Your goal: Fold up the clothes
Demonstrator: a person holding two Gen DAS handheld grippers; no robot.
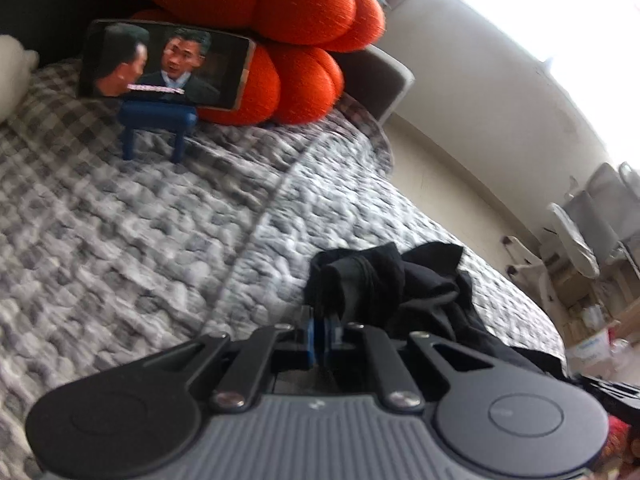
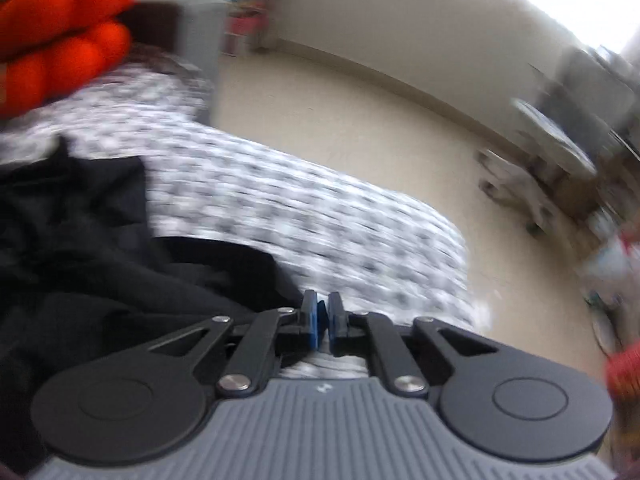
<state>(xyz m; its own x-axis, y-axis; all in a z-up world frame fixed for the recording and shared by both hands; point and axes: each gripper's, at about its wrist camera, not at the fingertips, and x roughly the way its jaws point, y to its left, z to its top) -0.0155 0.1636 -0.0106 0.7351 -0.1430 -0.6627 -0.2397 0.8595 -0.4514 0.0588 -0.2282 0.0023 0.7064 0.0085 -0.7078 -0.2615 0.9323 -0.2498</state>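
Item: one crumpled black fabric garment (image 1: 404, 288), bunched in loose ridges on a grey-and-white checked quilted bedspread (image 1: 140, 240) near the bed's edge; not folded at this moment, and its type cannot be told. Left gripper (image 1: 325, 326): blue-padded fingers drawn together with a pinch of the black cloth apparently caught between them, the fabric rising straight from the pads, which suggests a hold taken to lift or spread the piece. Right gripper (image 2: 323, 320): fingers nearly closed with only a thin gap, nothing visible between them; it sits just beside the garment's near edge over the bedspread, in a heavily blurred view. Also present: an orange knotted plush cushion (image 1: 280, 20) at the head of the bed, serving as a backrest for a phone in landscape (image 1: 164, 64), propped on a small blue stand (image 1: 158, 120) and playing a video, likely set there for viewing while working. Writing: a subtitle strip on the screen, unreadable; a small pale mark on each gripper body, also illegible.
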